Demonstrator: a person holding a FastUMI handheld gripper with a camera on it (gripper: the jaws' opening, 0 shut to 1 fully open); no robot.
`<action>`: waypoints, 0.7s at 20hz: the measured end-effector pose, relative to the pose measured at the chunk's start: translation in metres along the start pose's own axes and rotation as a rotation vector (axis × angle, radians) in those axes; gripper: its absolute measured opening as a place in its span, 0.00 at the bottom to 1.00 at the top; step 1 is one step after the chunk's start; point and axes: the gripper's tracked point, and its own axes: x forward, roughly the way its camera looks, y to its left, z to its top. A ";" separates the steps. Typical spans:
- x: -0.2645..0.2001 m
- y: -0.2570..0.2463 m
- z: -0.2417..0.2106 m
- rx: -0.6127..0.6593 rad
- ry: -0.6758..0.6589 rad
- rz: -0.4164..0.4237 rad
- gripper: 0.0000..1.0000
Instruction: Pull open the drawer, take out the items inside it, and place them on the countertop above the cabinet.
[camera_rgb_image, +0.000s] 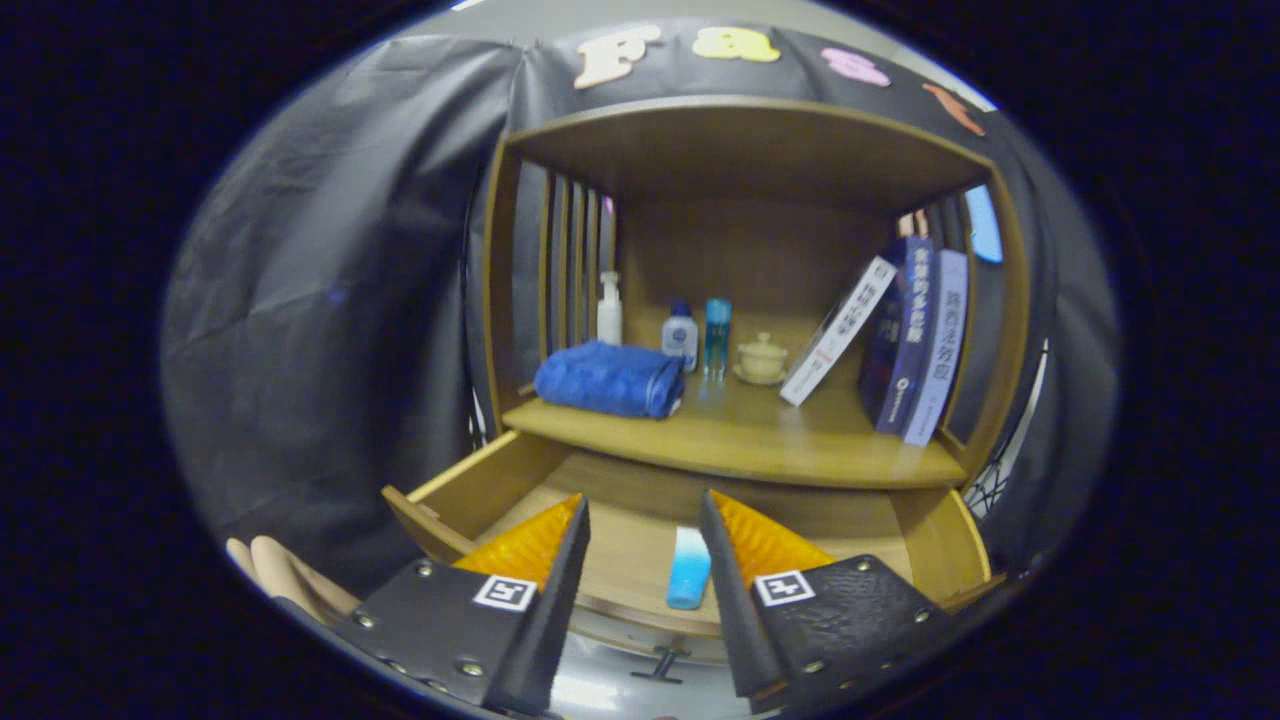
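The wooden drawer (470, 487) stands pulled open below the countertop (760, 440) of the cabinet. On the drawer's floor lies a small blue-and-white tube (689, 568), between my fingers and closer to the right one. My gripper (645, 515) hovers above the drawer, open, with nothing held. A folded blue towel (610, 378) rests on the left part of the countertop.
At the back of the countertop stand a white pump bottle (609, 308), a small white bottle (680, 336), a blue bottle (717, 336) and a lidded cup (762, 358). Books (905, 335) lean at the right. A person's fingers (280, 575) show left of the drawer.
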 end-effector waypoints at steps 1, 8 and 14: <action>0.015 -0.002 -0.007 -0.015 0.069 0.004 0.61; 0.087 -0.008 -0.061 -0.080 0.488 0.039 0.78; 0.116 -0.029 -0.102 -0.079 0.686 -0.023 0.90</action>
